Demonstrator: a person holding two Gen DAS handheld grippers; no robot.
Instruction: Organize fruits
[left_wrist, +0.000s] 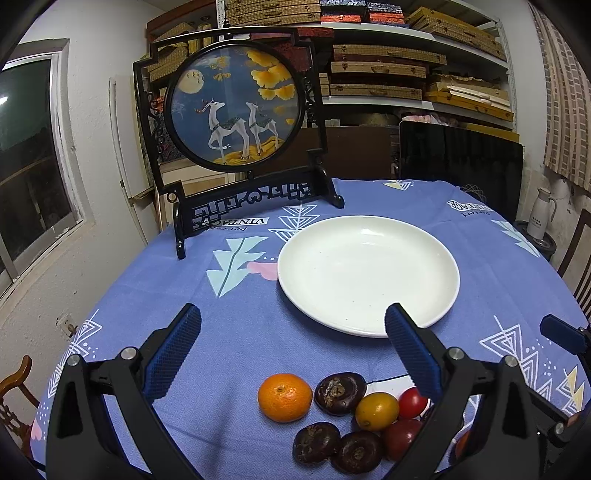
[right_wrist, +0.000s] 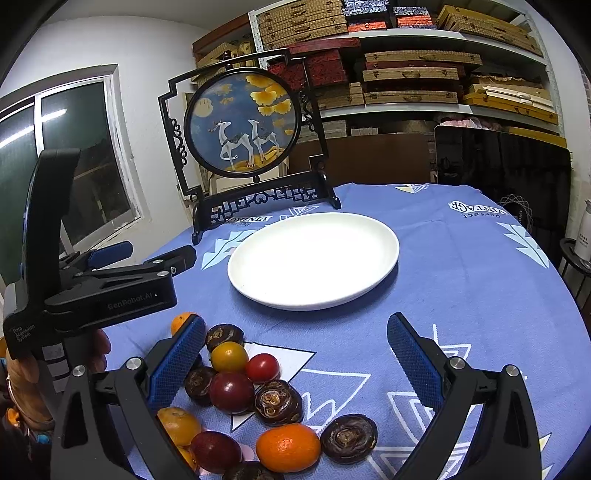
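Hovering wide open & empty, both tongs, left (left_wrist: 293, 349) & right (right_wrist: 297, 356), sit just short of the white plate (right_wrist: 384, 254). Fruit pile on table near plate: tangerine (left_wrist: 284, 397) firm, grip its sides; cherry tomatoes (right_wrist: 262, 367) soft, slick; dark water chestnuts (left_wrist: 340, 393) hard.

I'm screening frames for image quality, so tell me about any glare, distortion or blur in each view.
Left wrist view: heavy fisheye bending, dark corners; the white plate shows soft highlights but keeps its detail; the fruit is sharp. Right wrist view: same barrel distortion; the plate's centre is blown out to flat white; a light reflects in the window; the nearest fruit at the bottom edge looks slightly soft.
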